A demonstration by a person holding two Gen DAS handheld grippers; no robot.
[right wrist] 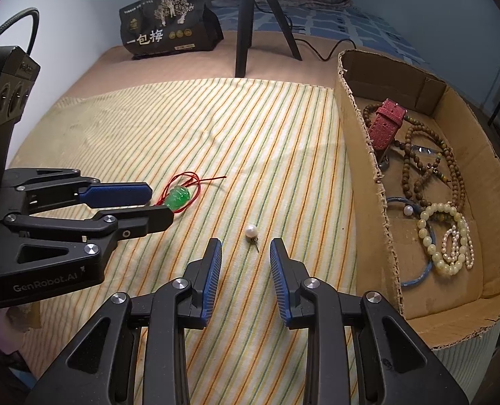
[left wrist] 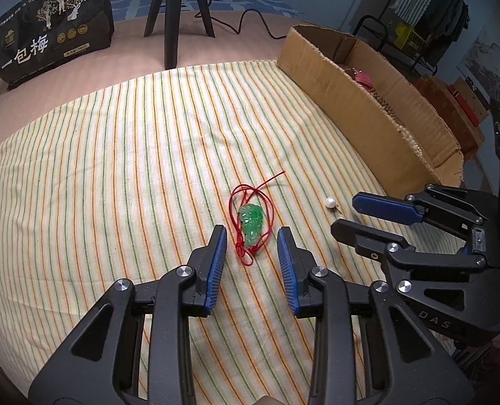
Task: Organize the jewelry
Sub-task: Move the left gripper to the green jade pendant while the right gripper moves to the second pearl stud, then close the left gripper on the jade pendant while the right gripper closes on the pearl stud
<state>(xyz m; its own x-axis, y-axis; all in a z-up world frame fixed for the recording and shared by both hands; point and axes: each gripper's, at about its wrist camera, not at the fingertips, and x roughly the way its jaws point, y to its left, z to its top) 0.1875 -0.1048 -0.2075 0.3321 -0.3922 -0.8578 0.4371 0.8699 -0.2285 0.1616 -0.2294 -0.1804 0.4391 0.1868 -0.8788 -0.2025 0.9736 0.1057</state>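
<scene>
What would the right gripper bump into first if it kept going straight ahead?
Probably the pearl earring. It lies on the striped cloth just ahead of the open right gripper, about centred between the fingers. Depth is hard to judge, so the gripper might pass above it.

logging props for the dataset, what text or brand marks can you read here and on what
"一包梅": black snack bag, large white characters.
"GenRobot.AI": body of the left claw, seen from the right wrist.
"DAS": body of the right claw, partly cut off.
Small print and gold seals on the bag: too small to read.
</scene>
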